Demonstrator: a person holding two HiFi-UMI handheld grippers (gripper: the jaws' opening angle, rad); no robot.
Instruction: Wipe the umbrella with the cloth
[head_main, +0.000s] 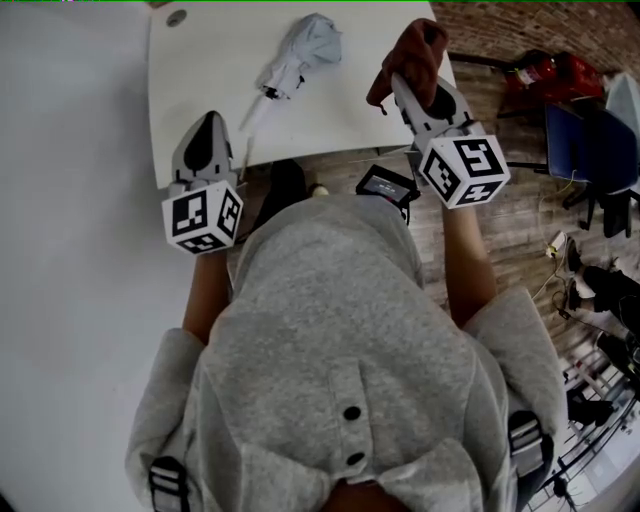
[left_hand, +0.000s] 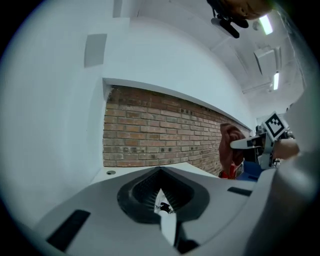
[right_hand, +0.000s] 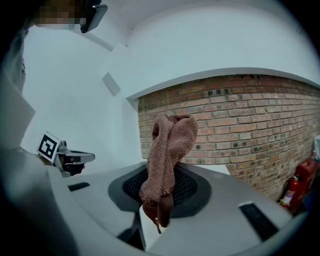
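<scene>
A folded grey umbrella lies on the white table, its handle end pointing toward me. My left gripper hovers over the table's near left part, apart from the umbrella. In the left gripper view its jaws are shut with nothing held. My right gripper is raised at the table's right edge, shut on a reddish-brown cloth. In the right gripper view the cloth stands up out of that gripper and droops over. Each gripper shows in the other's view: the left, the right.
A brick wall rises behind the table, a white wall to its left. A red fire extinguisher and a blue chair stand to the right on the wooden floor. A dark device is below the table's near edge.
</scene>
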